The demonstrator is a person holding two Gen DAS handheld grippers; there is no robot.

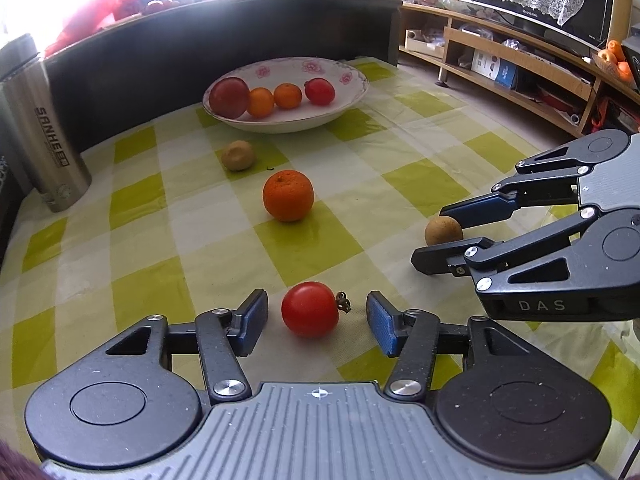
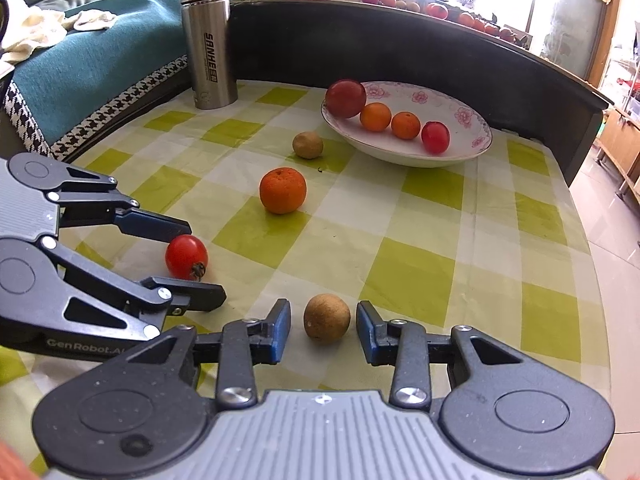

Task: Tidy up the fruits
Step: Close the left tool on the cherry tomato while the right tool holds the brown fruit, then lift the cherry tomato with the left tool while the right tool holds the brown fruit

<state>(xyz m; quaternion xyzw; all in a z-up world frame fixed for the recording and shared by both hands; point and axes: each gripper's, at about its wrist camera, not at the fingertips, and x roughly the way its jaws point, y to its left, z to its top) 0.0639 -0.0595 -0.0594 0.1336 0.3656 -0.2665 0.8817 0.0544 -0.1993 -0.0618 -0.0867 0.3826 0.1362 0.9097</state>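
Note:
A red tomato [image 1: 310,309] with a dry stem lies on the checked cloth between the fingers of my left gripper [image 1: 318,320], which is open with gaps on both sides. A brown round fruit [image 2: 327,318] sits between the fingers of my right gripper [image 2: 323,330], also open and not touching it. From the right wrist view the left gripper [image 2: 204,264] straddles the tomato [image 2: 186,257]; from the left wrist view the right gripper [image 1: 430,236] straddles the brown fruit [image 1: 443,231]. An orange [image 1: 287,195] and a second brown fruit [image 1: 238,155] lie farther ahead. The floral bowl [image 1: 344,108] holds several fruits.
A steel flask [image 2: 208,42] stands at the table's far left corner. A dark raised wall [image 2: 400,48] runs behind the table. The table edge drops to the floor on the right [image 2: 600,220]. A wooden shelf unit [image 1: 512,76] stands beyond it.

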